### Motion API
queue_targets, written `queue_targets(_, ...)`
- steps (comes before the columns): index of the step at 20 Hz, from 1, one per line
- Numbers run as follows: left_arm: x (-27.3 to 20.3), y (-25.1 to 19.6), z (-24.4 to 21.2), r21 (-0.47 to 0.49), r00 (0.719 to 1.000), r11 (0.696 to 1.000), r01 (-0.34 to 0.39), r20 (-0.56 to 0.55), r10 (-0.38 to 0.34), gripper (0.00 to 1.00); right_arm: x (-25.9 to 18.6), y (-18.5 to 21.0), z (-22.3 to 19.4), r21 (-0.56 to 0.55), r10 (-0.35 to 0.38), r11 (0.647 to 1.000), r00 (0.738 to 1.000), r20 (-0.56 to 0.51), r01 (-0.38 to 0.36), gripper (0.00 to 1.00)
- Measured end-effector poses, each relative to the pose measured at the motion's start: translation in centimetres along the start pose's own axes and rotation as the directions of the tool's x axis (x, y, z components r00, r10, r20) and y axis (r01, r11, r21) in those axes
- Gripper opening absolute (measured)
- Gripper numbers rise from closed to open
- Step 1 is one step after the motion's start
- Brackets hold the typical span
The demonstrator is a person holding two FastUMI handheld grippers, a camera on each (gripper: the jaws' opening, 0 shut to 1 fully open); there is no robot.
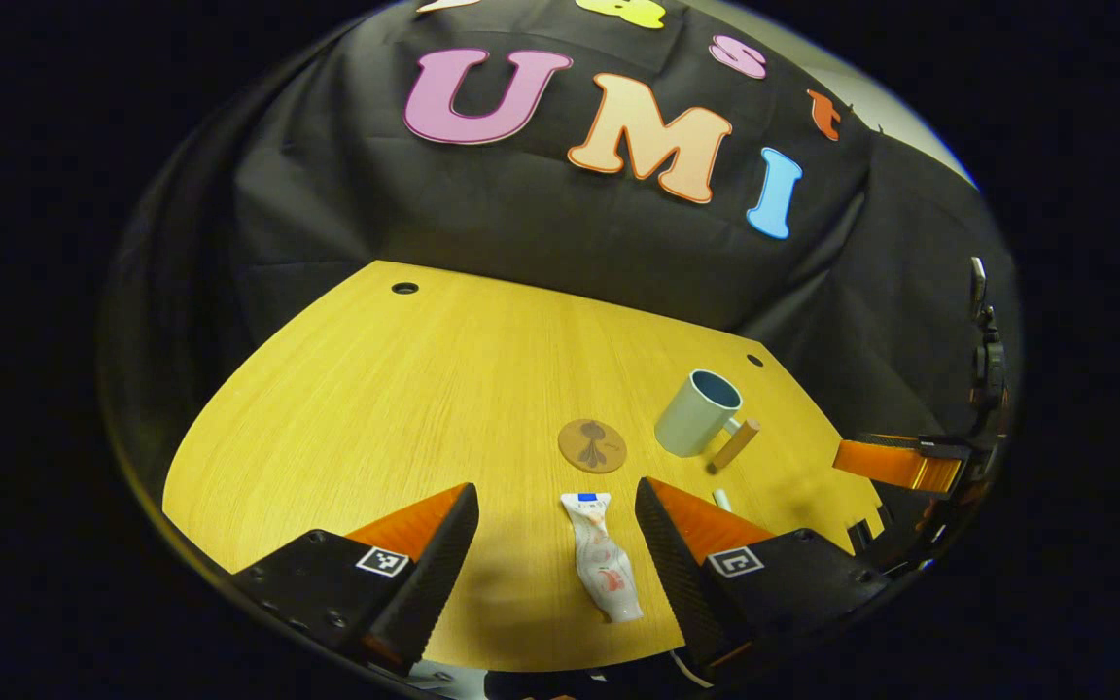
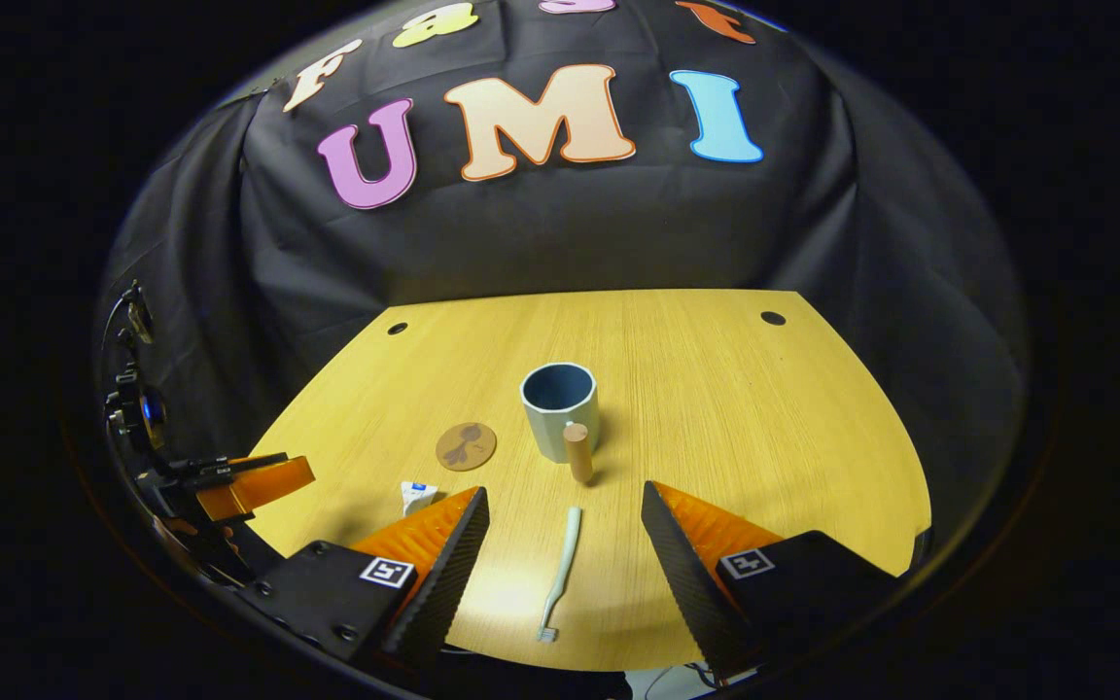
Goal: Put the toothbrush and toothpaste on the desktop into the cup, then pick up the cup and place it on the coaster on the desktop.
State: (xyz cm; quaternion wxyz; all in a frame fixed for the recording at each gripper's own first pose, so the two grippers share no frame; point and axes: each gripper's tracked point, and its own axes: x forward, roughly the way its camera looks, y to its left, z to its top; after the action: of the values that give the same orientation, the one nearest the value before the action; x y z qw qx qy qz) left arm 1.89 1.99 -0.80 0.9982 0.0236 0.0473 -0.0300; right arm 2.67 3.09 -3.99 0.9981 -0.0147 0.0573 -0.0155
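A white toothpaste tube [image 1: 602, 556] lies on the wooden desktop [image 1: 404, 389] between the spread fingers of my open left gripper [image 1: 560, 530], closer to the finger on the right of the view. The pale toothbrush [image 2: 561, 572] lies lengthwise between the fingers of my open right gripper [image 2: 565, 535], bristles toward me. A pale green cup [image 2: 560, 408] with a dark inside and a wooden handle [image 2: 578, 451] stands upright farther off. A round brown coaster [image 2: 466, 445] lies left of it. In the left gripper view the cup [image 1: 698, 412] stands right of the coaster [image 1: 592, 445].
The desktop has cable holes near its far corners [image 2: 772, 318]. The other gripper [image 1: 895, 464] shows at the right edge of the left gripper view. It also sits at the left edge [image 2: 254, 483] of the right gripper view. Black cloth walls close the back.
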Motion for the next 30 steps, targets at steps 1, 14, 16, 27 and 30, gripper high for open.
queue_targets(1, 0.3, -0.2, 0.0, 0.008, 1.0, 1.0, 0.012, -0.008, -0.011, 0.95, 0.2, -0.3, -0.2, 0.003, -0.009, 1.0, 1.0, -0.011, 0.009, 0.98)
queue_targets(14, -1.0, 5.3, -1.6, -0.049, 0.995, 0.994, -0.096, -0.025, 0.095, 0.95, 5.6, 0.4, -5.5, -0.109, -0.009, 0.994, 0.936, -0.351, -0.031, 0.98)
queue_targets(16, -1.5, 6.7, -2.0, -0.057, 0.99, 0.989, -0.137, -0.032, 0.135, 0.95, 6.6, 0.6, -6.6, -0.134, -0.014, 0.99, 0.911, -0.412, -0.045, 0.98)
queue_targets(27, -1.1, 8.0, -3.2, -0.139, 0.981, 0.972, -0.188, -0.08, 0.178, 0.95, 11.1, 0.3, -10.3, -0.13, -0.07, 0.991, 0.783, -0.618, -0.014, 0.82)
queue_targets(30, -0.5, 7.9, -3.0, -0.134, 0.981, 0.974, -0.185, -0.089, 0.174, 0.95, 11.5, 0.1, -11.1, -0.138, -0.085, 0.99, 0.756, -0.649, -0.006, 0.69)
